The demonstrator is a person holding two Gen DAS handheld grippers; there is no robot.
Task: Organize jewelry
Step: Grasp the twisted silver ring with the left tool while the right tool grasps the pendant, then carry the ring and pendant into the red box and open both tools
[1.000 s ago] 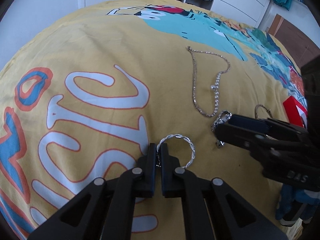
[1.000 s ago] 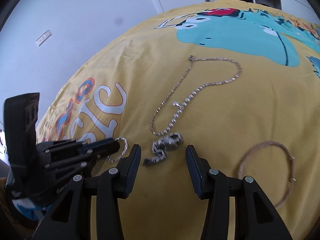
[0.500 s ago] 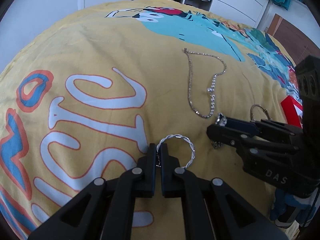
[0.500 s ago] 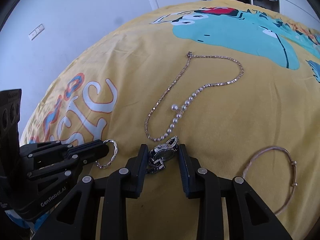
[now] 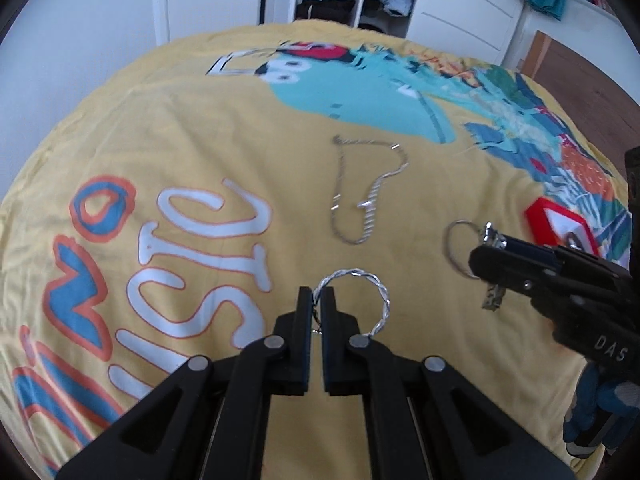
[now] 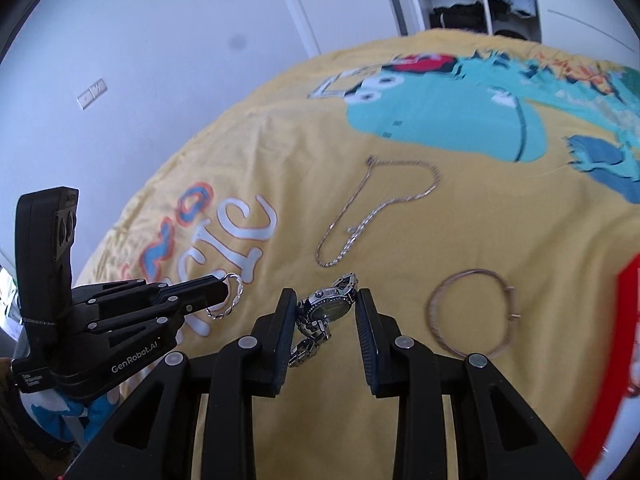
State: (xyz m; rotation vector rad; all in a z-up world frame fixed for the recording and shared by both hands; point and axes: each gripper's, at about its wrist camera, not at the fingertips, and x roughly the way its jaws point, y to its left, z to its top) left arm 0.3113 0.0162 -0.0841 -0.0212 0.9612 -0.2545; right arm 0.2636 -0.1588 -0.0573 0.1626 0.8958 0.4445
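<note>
While my left gripper pinches the twisted silver wire bracelet and my right gripper clamps the silver link wristwatch above the yellow printed bedspread, I fear the watch's dangling band could slip free.

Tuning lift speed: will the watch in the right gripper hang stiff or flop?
Probably flop: the watch is clamped only at its round case, and its linked band already sags below the right gripper. The polished metal may slip.
</note>
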